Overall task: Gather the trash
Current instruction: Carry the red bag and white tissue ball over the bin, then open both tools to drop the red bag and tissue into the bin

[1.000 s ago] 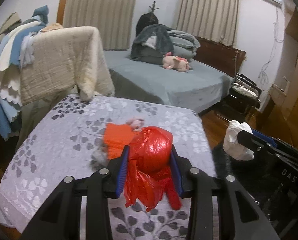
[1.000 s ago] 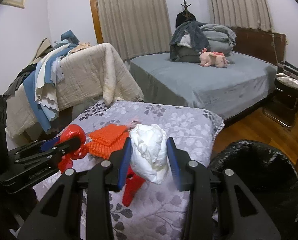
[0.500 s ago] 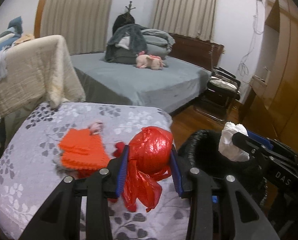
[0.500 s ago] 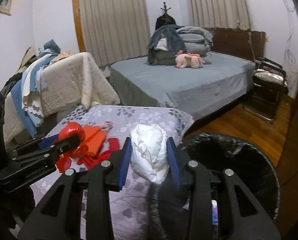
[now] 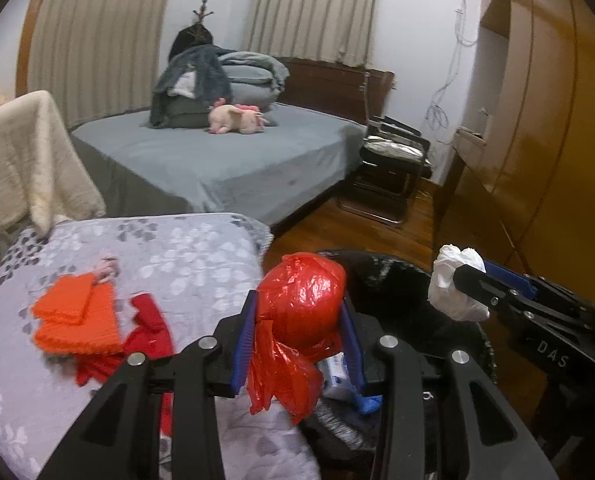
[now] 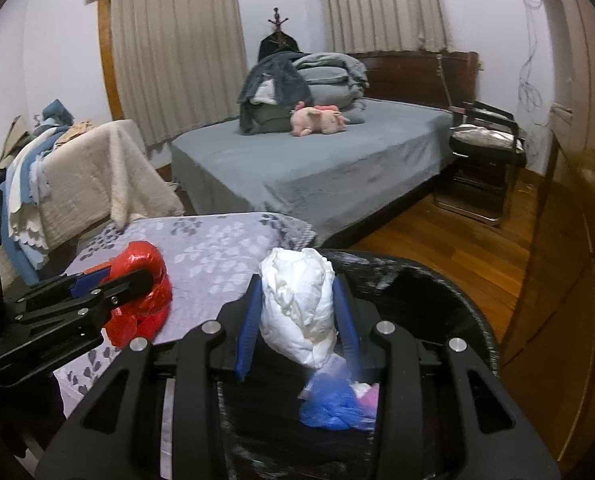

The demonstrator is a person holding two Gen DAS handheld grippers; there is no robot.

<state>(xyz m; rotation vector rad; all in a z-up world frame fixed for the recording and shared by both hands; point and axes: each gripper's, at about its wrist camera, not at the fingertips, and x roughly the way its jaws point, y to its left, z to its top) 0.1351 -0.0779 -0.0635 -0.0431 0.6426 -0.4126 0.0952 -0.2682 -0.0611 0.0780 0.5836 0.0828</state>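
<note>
My left gripper (image 5: 299,320) is shut on a crumpled red plastic bag (image 5: 300,304) and holds it over the near left rim of the black-lined trash bin (image 5: 393,276). My right gripper (image 6: 297,312) is shut on a white paper wad (image 6: 299,304) above the bin (image 6: 449,292). Blue and pink trash (image 6: 333,404) lies inside the bin. The red bag also shows in the right wrist view (image 6: 141,300), and the white wad shows in the left wrist view (image 5: 453,284).
A low table with a grey floral cloth (image 5: 177,256) stands left of the bin, with orange cloths (image 5: 77,320) and a red cloth (image 5: 145,340) on it. Behind are a grey bed (image 6: 317,164), a draped chair (image 6: 85,176) and a folding chair (image 6: 485,140). A wooden wardrobe (image 5: 537,120) stands on the right.
Both grippers have swung right from over the table to over the bin, each still holding its trash. The bin's inside has come into view.
</note>
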